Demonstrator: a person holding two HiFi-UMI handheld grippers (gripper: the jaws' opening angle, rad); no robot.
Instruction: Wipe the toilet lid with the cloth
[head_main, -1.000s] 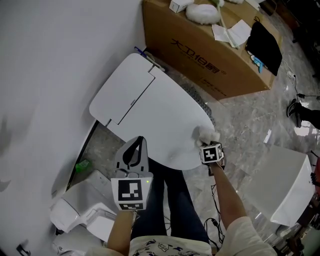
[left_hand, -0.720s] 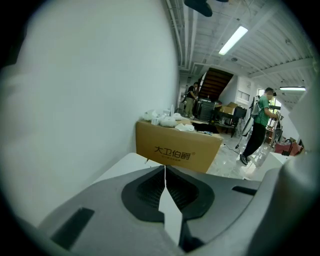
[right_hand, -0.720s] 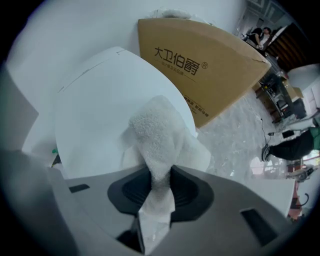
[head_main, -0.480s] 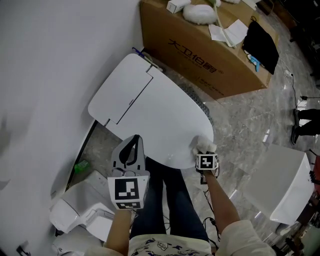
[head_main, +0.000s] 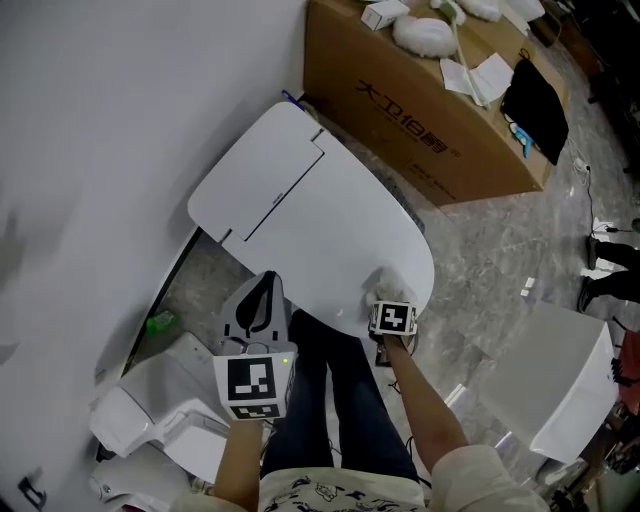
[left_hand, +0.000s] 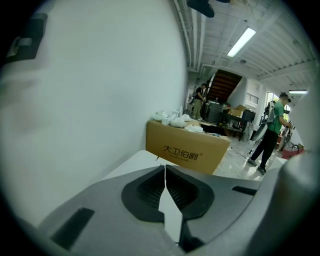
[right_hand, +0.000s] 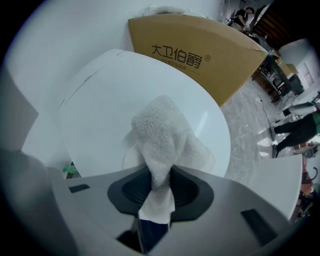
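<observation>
The white toilet lid (head_main: 310, 225) lies shut, slanting from upper left to lower right in the head view, and fills the right gripper view (right_hand: 105, 95). My right gripper (head_main: 385, 298) sits at the lid's near edge, shut on a white fluffy cloth (right_hand: 160, 135) that rests on the lid; in the head view the cloth (head_main: 382, 285) pokes out just beyond the marker cube. My left gripper (head_main: 258, 305) hovers left of the lid's near end, jaws shut with nothing between them (left_hand: 164, 170).
A big brown cardboard box (head_main: 430, 105) with white items on top stands right behind the toilet. A white wall (head_main: 100, 150) runs along the left. White toilet parts (head_main: 150, 410) lie at lower left, a white panel (head_main: 545, 380) at lower right. People stand far off (left_hand: 270, 135).
My right gripper with the cloth has slid left along the lid's near edge, toward me. The left gripper has stayed about where it was.
</observation>
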